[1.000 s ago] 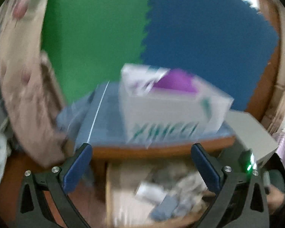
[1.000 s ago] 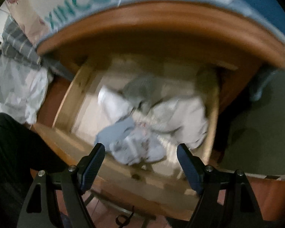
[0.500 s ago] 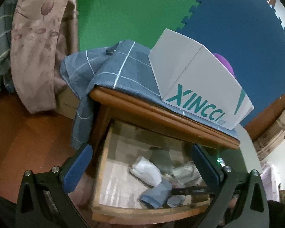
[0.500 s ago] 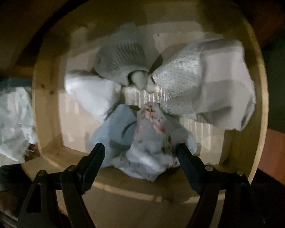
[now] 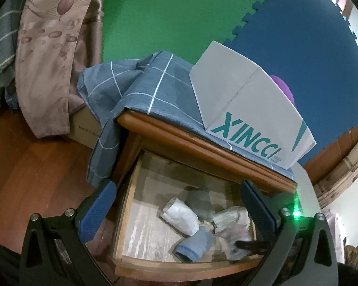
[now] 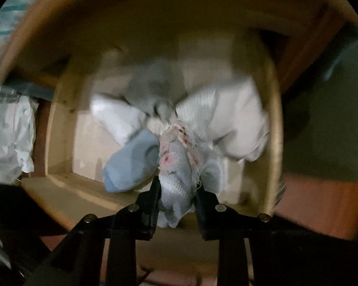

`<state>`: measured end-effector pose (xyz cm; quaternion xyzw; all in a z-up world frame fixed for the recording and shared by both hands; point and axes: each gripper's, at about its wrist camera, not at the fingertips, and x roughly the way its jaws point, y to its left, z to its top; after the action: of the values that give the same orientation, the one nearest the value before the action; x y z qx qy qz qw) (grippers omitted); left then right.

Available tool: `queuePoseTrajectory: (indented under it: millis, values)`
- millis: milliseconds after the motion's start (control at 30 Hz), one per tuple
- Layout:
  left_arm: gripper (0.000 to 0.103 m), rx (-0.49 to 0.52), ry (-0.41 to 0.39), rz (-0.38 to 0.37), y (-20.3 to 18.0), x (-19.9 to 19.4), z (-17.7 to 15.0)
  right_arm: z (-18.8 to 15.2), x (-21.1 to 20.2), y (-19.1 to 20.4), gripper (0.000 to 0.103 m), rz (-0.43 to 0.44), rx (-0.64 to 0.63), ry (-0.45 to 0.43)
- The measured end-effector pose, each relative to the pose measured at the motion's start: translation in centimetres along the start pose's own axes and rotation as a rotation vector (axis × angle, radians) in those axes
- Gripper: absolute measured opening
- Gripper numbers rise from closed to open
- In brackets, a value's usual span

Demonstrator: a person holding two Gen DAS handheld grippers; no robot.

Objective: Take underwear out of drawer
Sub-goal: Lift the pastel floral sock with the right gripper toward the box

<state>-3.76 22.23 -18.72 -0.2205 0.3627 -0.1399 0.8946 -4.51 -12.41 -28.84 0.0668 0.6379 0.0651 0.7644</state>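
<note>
The wooden drawer [image 5: 124,217] stands pulled out, with several rolled garments inside. My right gripper [image 6: 177,186] points down into the drawer [image 6: 275,124]; its jaws are closing and the pads press on a grey-blue floral underwear [image 6: 176,166], bunched up between them. A light blue roll [image 6: 131,162] lies just to its left, with a white roll [image 6: 117,116], a grey piece [image 6: 150,88] and a white patterned piece [image 6: 226,119] behind. My left gripper [image 5: 176,187] hovers open above the drawer's front, holding nothing. In the left wrist view the right gripper's dark finger [image 5: 250,244] shows beside the light blue roll [image 5: 195,245].
A blue checked cloth [image 5: 155,90] and a white XINCCI box [image 5: 250,119] sit on the nightstand top above the drawer. A cardboard box [image 5: 86,126] and a hanging brown curtain [image 5: 47,59] stand at the left over the wooden floor [image 5: 23,166].
My right gripper went down into the drawer, closed on the floral underwear and pulled it up from the pile. The left gripper sank and rolled earlier, then held still.
</note>
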Motion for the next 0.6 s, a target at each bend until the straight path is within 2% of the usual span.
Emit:
queuePoseTrajectory:
  millis: [133,233,467,600]
  values:
    - [0.102,0.047,-0.005,0.017,-0.6,0.1,-0.3,-1.3,-7.1,2.4,0.026,-0.089,-0.124,-0.204]
    - [0.102,0.078,0.0,0.03,-1.0,0.4,-0.6,-1.4,-11.0,2.6,0.026,-0.1,-0.149,-0.296]
    - [0.102,0.094,0.01,0.045,-1.2,0.7,-0.7,-1.5,-17.2,4.2,0.026,-0.231,-0.192,-0.45]
    - [0.102,0.093,0.009,0.047,-1.2,0.7,-0.7,-1.6,-20.0,3.9,0.026,-0.267,-0.176,-0.516]
